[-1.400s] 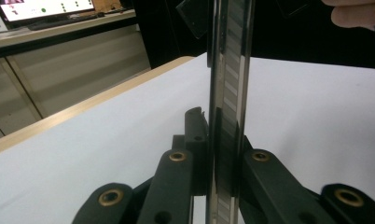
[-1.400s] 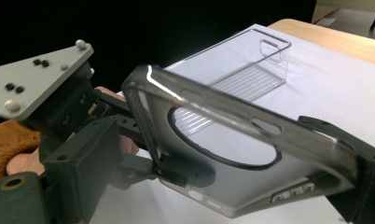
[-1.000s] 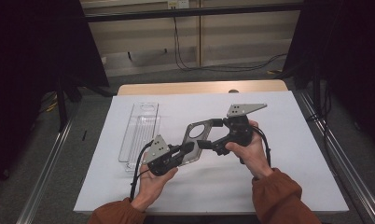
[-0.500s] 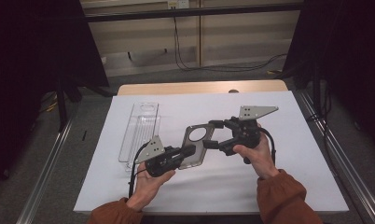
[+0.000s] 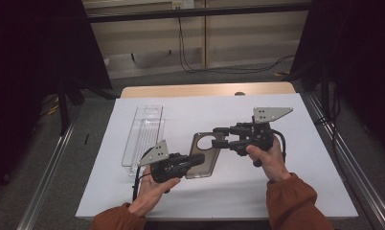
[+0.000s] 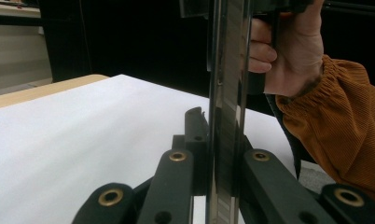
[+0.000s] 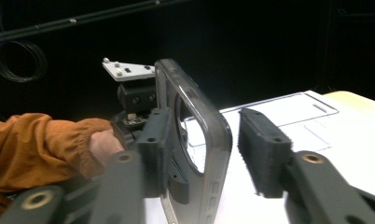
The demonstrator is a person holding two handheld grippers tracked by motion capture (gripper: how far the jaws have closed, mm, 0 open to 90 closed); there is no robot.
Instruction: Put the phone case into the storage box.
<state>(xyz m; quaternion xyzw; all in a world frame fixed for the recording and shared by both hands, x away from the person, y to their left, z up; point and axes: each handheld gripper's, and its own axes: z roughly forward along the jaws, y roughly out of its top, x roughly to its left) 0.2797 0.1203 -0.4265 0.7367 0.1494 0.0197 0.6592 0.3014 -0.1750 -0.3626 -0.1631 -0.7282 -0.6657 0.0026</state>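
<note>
A smoky grey translucent phone case (image 5: 206, 158) is held just above the white sheet. My left gripper (image 5: 198, 161) is shut on its near end; in the left gripper view the case's edge (image 6: 227, 93) stands upright between the pads. My right gripper (image 5: 216, 136) straddles the far end by the camera cutout, and its jaws have just been closing. In the right gripper view the case (image 7: 195, 98) lies against the left pad (image 7: 157, 140). A gap remains between it and the right pad (image 7: 265, 154), so this gripper (image 7: 206, 128) is open.
A clear plastic tray (image 5: 145, 132) lies on the white sheet (image 5: 286, 191) left of the case, and it is also in the right gripper view (image 7: 293, 112). A wooden table edge (image 5: 205, 90) runs along the far side. Metal rails flank the table on the floor.
The right gripper's jaws have narrowed around the case's far end, and that hand shifted slightly. The left gripper and the case have stayed put.
</note>
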